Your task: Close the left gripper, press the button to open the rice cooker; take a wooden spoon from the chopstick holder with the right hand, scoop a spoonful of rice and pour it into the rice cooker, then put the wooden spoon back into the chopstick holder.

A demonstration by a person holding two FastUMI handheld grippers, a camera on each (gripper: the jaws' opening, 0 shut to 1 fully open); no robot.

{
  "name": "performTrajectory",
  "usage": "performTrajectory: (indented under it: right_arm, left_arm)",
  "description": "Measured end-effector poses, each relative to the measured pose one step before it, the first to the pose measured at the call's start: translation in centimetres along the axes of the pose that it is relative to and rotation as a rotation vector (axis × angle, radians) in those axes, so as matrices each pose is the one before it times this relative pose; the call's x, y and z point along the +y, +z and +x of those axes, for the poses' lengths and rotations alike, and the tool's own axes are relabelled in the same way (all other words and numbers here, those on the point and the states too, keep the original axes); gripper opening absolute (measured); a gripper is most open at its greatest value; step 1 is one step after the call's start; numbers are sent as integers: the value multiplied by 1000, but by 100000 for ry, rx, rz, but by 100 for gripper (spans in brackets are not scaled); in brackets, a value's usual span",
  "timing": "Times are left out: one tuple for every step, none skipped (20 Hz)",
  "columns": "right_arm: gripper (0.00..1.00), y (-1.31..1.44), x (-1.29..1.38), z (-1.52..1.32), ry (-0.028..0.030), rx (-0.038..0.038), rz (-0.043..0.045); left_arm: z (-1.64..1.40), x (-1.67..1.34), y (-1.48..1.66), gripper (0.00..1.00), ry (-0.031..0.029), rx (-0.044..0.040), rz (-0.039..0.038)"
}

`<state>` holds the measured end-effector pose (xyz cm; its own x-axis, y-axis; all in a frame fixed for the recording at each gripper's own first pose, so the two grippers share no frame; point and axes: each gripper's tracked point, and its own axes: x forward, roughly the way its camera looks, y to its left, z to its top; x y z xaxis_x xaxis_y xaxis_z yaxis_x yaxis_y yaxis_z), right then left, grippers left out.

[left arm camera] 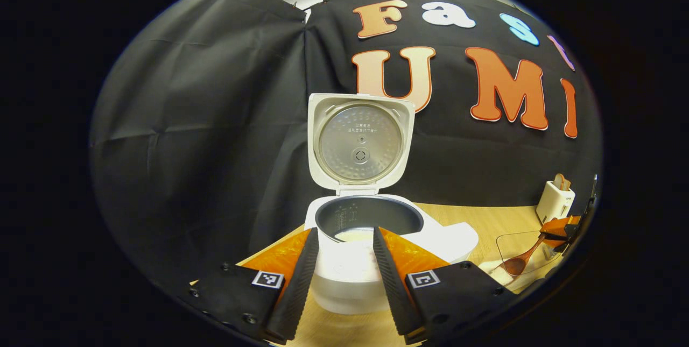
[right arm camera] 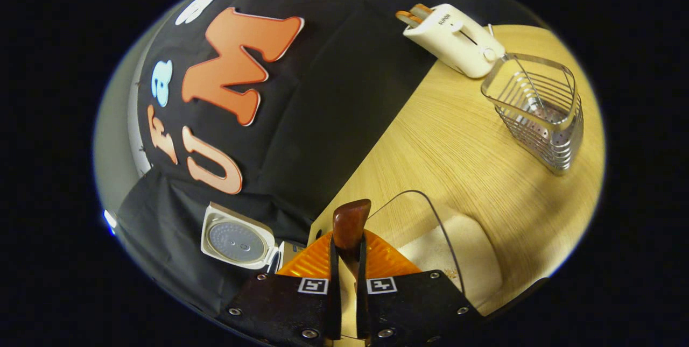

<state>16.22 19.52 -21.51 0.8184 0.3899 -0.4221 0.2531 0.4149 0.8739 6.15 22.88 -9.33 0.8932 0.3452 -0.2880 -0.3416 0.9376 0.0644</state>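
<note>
- Black cloth backs the booth; a light wood desk (right arm camera: 463, 137) carries everything.
- Rice cooker (left arm camera: 371, 250) stands on the desk, seen straight ahead in the left gripper view. Its lid (left arm camera: 359, 142) is open and upright, metal inner plate facing the camera. The dark inner pot (left arm camera: 368, 218) is exposed, with a pale layer at its bottom.
- Left gripper (left arm camera: 344, 271): fingers apart, holding nothing, the cooker's white front showing between them.
- Right gripper (right arm camera: 347, 293): fingers together and clamped on the wooden spoon (right arm camera: 350, 223); the handle end juts up from between the tips in the right gripper view.
- In the left gripper view the right gripper appears at far right (left arm camera: 562, 228), the spoon (left arm camera: 517, 263) slanting down from it, bowl end low inside a clear container (left arm camera: 511, 245) beside the cooker.
- Clear container in the right gripper view (right arm camera: 436, 218): transparent wall just right of the spoon, with pale rice (right arm camera: 430, 253) heaped inside. Cannot tell whether the spoon bowl touches the rice.
- Chopstick holder (right arm camera: 538, 115), a wire metal basket, stands on the desk well apart from the right gripper.
- White toaster (right arm camera: 457, 40) sits just behind the holder against the cloth, bread showing in its slots; in the left gripper view it stands at the far right (left arm camera: 554, 202).
- Open cooker lid also shows low left in the right gripper view (right arm camera: 237, 242).
</note>
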Motion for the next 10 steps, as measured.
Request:
performTrajectory:
  right_arm:
    - [11, 356, -270, -213, -100, -669, 3403]
    - [11, 475, 14, -128, 556, -896, 3092]
    - [11, 537, -11, -202, 532, -1370, 2779]
    - [11, 580, 219, -117, 1010, -1327, 2701]
    - [12, 544, 270, -131, 734, -1606, 2993]
    - [11, 581, 399, -111, 1514, -1057, 2970]
    - [11, 605, 414, -222, 1409, -1252, 3536]
    - [12, 439, 607, -110, 2054, -574, 4460]
    - [12, 437, 492, -136, 2039, -670, 5209]
    - [12, 338, 860, 113, 2618, -346, 4999]
  left_arm:
    - [11, -57, 96, 67, 6, -345, -64]
    - [-36, -8, -31, 69, 136, 173, -118]
    - [11, 7, 101, 69, 40, -59, -105]
    - [33, 63, -46, 67, 167, 157, -157]
    - [16, -52, 22, 69, 52, -42, -273]
    - [-44, -26, 21, 67, -56, 70, -417]
    - [-58, -27, -11, 69, -144, -60, -319]
    - [128, -36, 24, 69, 6, 6, -162]
    - [35, -24, 7, 69, 130, 185, -231]
    - [-58, 2, -130, 67, -128, 180, -316]
